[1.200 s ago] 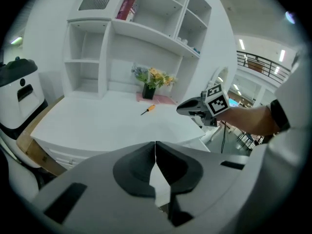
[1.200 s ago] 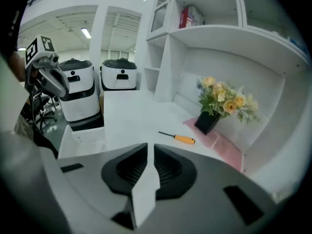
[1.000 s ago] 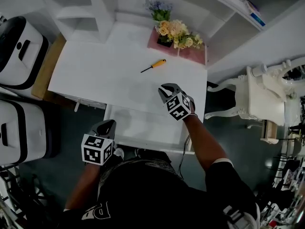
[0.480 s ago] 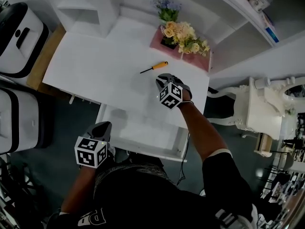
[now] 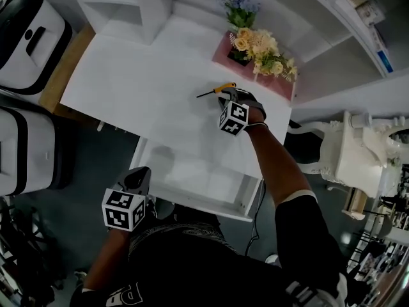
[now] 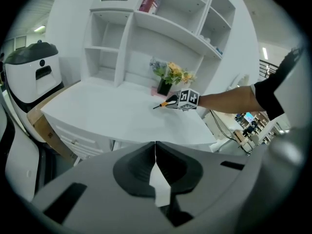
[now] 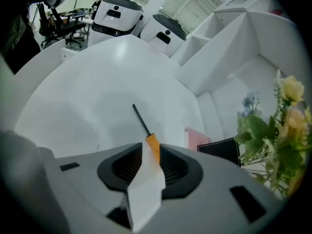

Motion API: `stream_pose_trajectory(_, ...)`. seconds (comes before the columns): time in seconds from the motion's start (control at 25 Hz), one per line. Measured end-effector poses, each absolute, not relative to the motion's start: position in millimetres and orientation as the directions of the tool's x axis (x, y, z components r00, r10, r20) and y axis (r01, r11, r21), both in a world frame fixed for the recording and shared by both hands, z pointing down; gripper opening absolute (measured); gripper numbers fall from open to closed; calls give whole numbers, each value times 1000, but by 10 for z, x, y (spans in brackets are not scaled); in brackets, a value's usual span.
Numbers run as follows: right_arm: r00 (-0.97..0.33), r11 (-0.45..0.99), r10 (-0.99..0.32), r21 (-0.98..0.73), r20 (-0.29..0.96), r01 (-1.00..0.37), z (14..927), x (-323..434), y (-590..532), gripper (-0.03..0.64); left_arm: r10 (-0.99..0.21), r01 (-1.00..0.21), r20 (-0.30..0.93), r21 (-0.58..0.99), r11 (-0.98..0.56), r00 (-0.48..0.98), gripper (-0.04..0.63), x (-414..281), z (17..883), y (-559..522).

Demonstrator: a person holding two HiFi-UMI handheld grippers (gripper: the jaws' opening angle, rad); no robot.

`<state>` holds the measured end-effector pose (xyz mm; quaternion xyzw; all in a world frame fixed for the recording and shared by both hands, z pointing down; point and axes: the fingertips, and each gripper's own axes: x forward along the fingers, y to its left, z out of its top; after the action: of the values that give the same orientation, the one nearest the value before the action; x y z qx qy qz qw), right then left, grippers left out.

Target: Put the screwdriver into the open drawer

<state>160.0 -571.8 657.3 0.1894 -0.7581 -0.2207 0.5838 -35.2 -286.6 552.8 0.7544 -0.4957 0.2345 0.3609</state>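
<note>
the right gripper (image 5: 235, 96) has come from above the open white drawer (image 5: 198, 202) toward 12 o'clock across the white desk top (image 5: 128, 88) and now sits at the slim screwdriver with the orange handle and dark shaft (image 5: 216, 91). its jaws have just been opening on the way — in the right gripper view they stand wide apart with the orange handle (image 7: 153, 147) lying between them, pads not pressing on it. the tool lies flat on the desk, shaft tip toward 8 o'clock, handle toward 2 o'clock, just short of the yellow flower arrangement on a pink base (image 5: 259, 43) at 1 o'clock. so the reach looks finished and closing on the handle is the step in hand — the carry toward 6 o'clock into the drawer is not yet begun. the left gripper (image 5: 139, 174) hangs at 7 o'clock of the drawer front, jaws together on nothing.
</note>
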Motion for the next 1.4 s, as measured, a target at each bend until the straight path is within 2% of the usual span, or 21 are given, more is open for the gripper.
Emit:
stream_pose_trajectory(0.4, -145, 791, -561, 579, 815, 199, 6749, 1559, -5977, 141, -579, -929, 729, 246, -277, 366, 15, -412, 5589, -2817)
stream_pose_trajectory(0.6, -126, 789, -517, 528, 847, 313, 6819, 1490, -5948, 140, -584, -931, 726, 259, -258, 363, 15, -461, 5573, -2787)
stream_pose_trajectory(0.88, -101, 801, -469, 470, 878, 370, 6872, 1482, -5911, 100, -589, -931, 721, 275, -240, 364, 15, -500, 5562, -2778)
stream_pose_trajectory(1.12, -87, 796, -469, 463, 879, 391, 6889, 1494, -5905, 95, -590, -929, 717, 274, -249, 370, 15, -482, 5545, -2750)
stream_pose_trajectory(1.4, -51, 812, -399, 378, 916, 445, 6904, 1464, -5883, 89, -609, -938, 714, 248, -243, 347, 15, -539, 5499, -2661)
